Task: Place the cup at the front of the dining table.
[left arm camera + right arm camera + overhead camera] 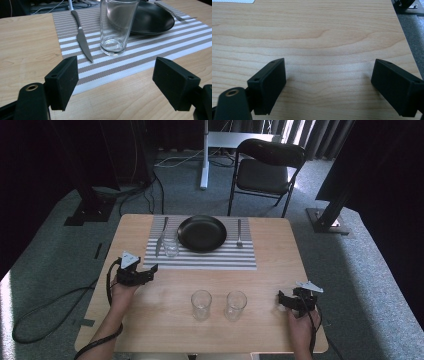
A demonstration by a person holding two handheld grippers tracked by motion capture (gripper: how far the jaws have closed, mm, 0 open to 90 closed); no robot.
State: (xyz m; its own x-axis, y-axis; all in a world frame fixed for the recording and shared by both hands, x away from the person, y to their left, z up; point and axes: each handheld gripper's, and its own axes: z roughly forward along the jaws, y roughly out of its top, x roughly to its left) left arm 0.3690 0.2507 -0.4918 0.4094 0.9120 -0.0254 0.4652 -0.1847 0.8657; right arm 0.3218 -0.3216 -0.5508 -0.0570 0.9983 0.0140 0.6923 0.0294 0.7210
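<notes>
Hand-held gripper (pixel 115 82) jaws spread wide; glass (pixel 117 26) upright on striped placemat (pixel 150 50); knife (pixel 81 37) beside it.

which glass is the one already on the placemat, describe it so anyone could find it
Find the striped placemat at the table's far side. The glass stands on it between the knife and the black plate. The other two glasses stand on bare wood.

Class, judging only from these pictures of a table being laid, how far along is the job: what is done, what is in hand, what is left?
Done: the striped placemat carries a black plate, a knife, a fork and one glass. In hand: nothing; the left gripper and right gripper are both open and empty. Probably left: two glasses standing on bare table.
</notes>
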